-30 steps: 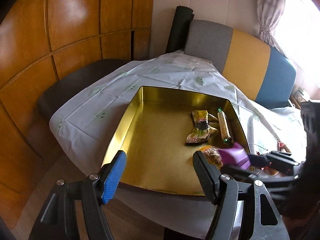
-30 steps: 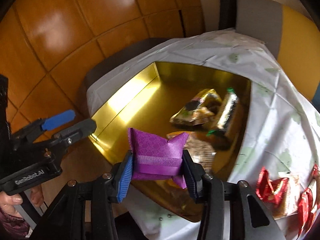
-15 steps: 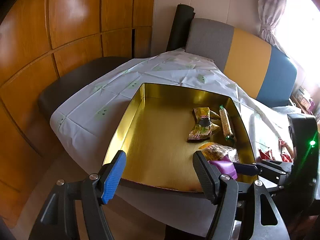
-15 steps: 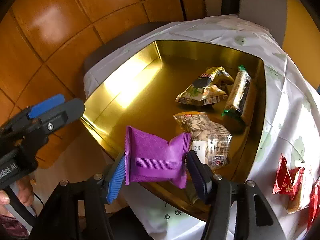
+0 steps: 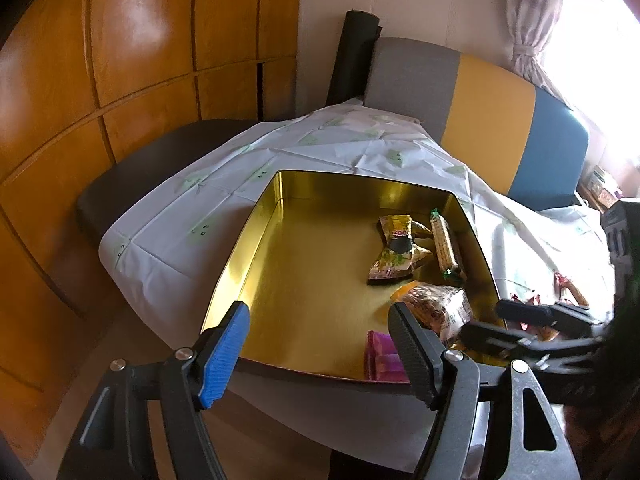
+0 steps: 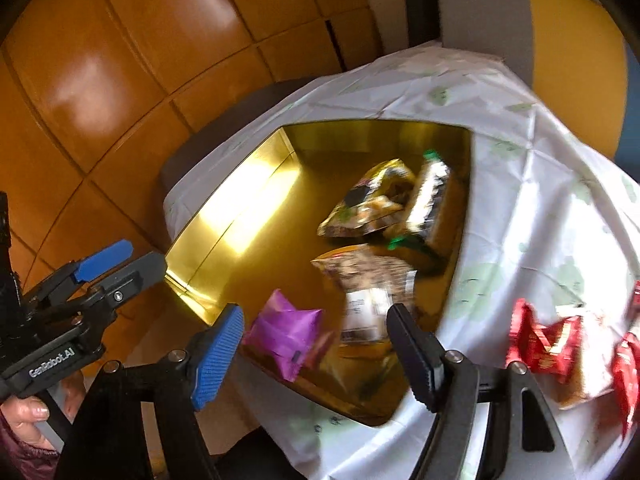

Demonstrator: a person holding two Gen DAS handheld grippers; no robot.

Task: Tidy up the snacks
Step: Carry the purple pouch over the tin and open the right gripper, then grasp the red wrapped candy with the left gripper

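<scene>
The gold tin [image 6: 240,216] sits on my counter [image 6: 520,184]. It is big and stiff, so it stays put. The seed bag [image 6: 360,276] in it is puffy and crinkly. Red packs [image 6: 540,340] wait outside the tin. They look light and slippery, so I would pinch one across its flat middle. The purple pack [image 6: 288,332] is small and soft, and I think it is dropping into the tin. My right claw [image 6: 316,344] has just been opening and holds nothing. My left claw [image 5: 320,348] is open and empty too.
</scene>
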